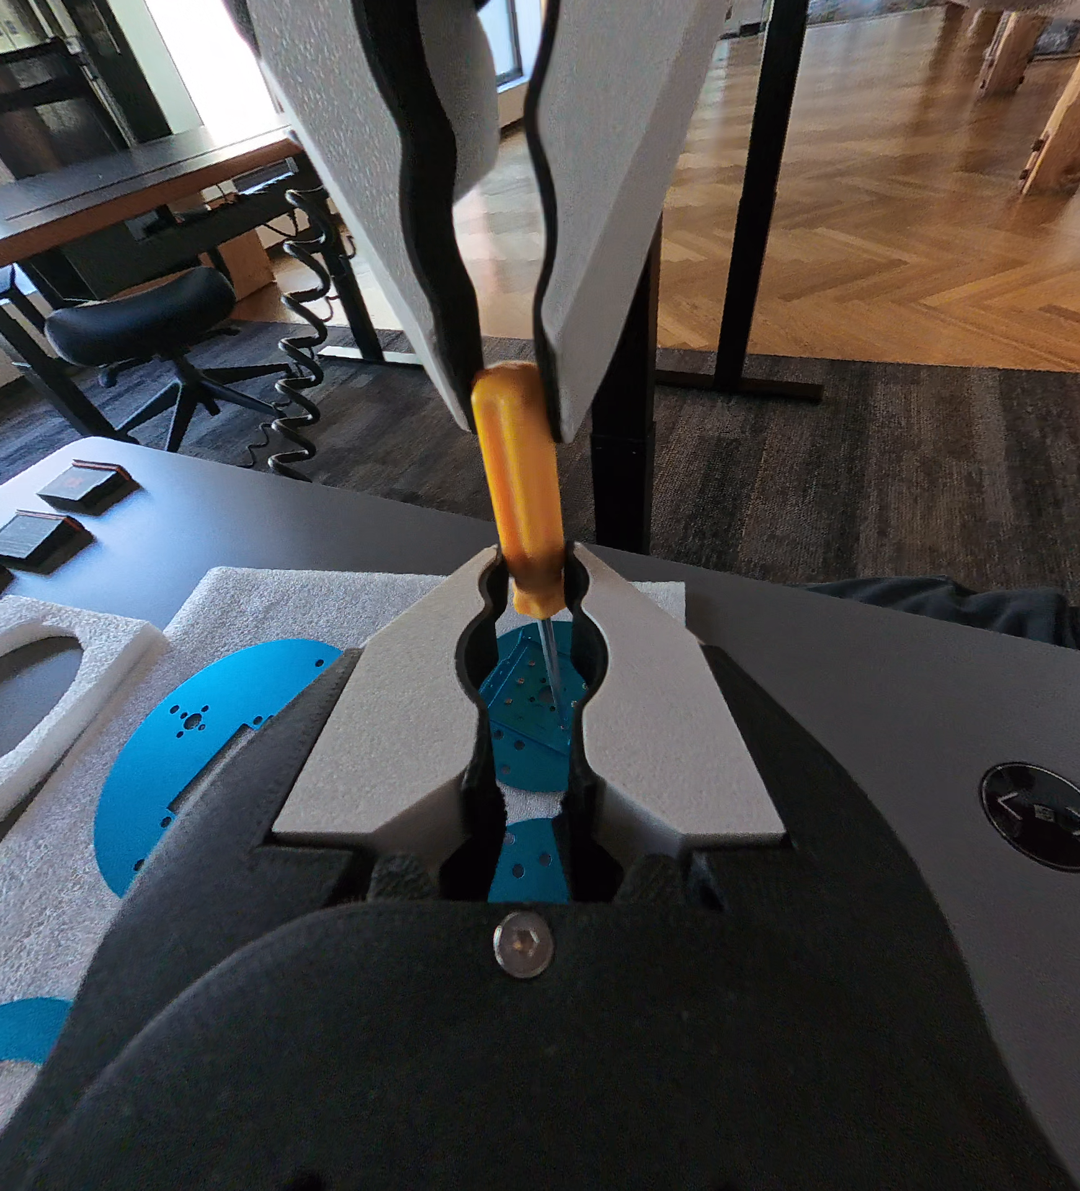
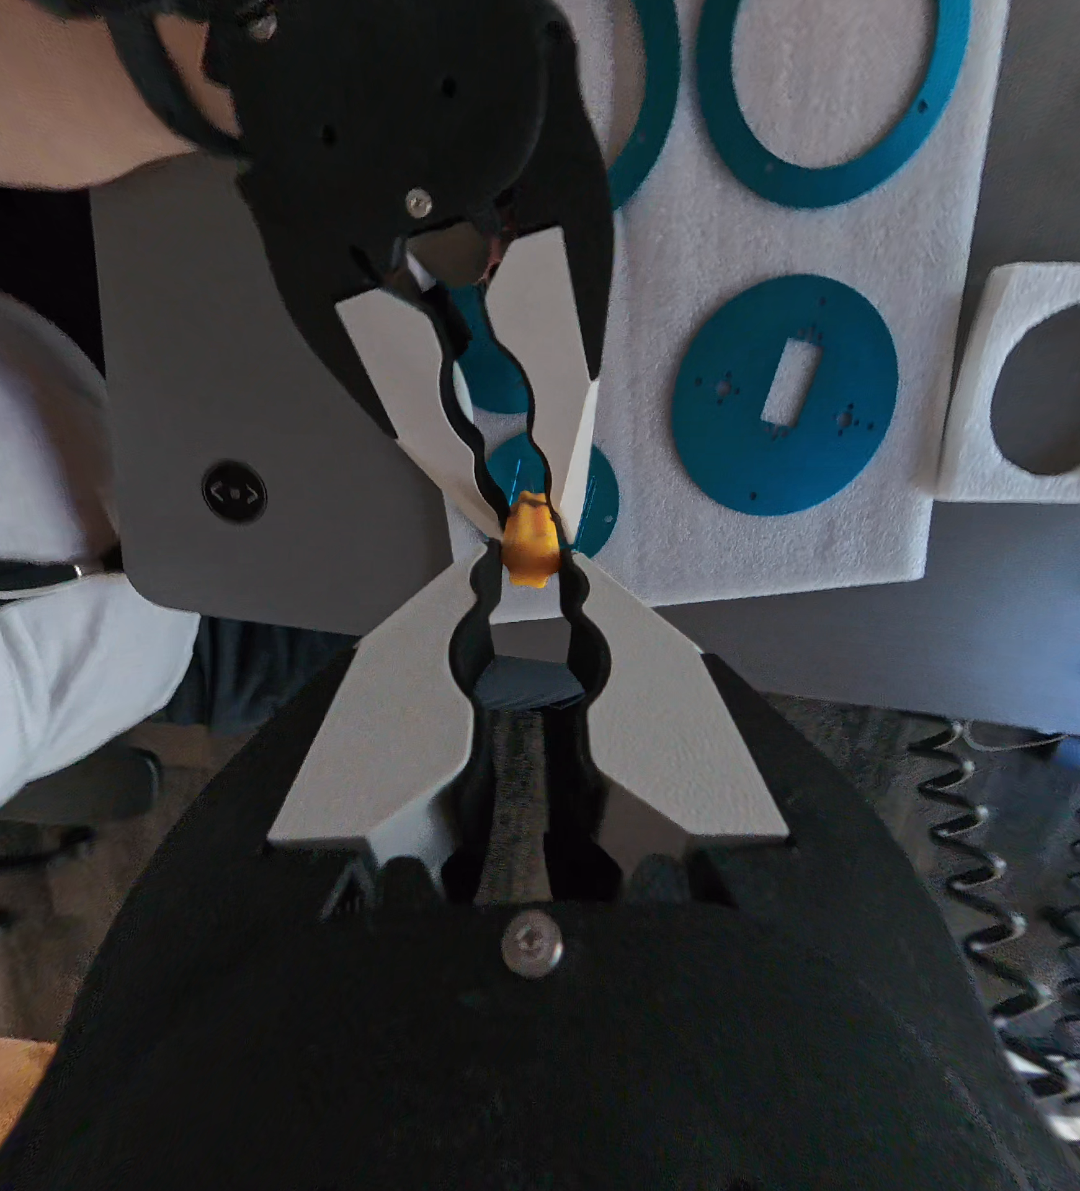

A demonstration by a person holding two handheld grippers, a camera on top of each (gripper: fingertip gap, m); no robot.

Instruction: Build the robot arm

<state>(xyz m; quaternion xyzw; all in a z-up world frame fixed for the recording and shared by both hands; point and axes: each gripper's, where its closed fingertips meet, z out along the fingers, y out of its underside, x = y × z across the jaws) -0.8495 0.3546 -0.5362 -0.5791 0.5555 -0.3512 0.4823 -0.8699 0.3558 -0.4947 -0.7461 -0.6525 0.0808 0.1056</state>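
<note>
An orange-handled screwdriver [image 1: 521, 490] stands nearly upright, its thin shaft pointing down at a blue perforated bracket [image 1: 524, 702] on a white foam mat [image 1: 279, 599]. My left gripper [image 1: 536, 561] is shut on the lower part of the handle. My right gripper [image 1: 511, 412] comes in from above and is shut on the top of the handle. In the right wrist view the screwdriver [image 2: 527, 544] shows end-on, with the right gripper [image 2: 527, 567] and the left gripper [image 2: 527, 509] meeting on it. The shaft tip is hidden there.
A blue disc with a slot [image 2: 782, 393] and blue rings [image 2: 833, 96] lie on the mat. A foam block with an oval hole [image 1: 8, 709] and small black boxes [image 1: 86, 483] sit to the left on the grey table [image 1: 846, 677]. A person in white [image 2: 41, 644] sits at the table edge. My hands' fingertips stand some 5 cm from each other.
</note>
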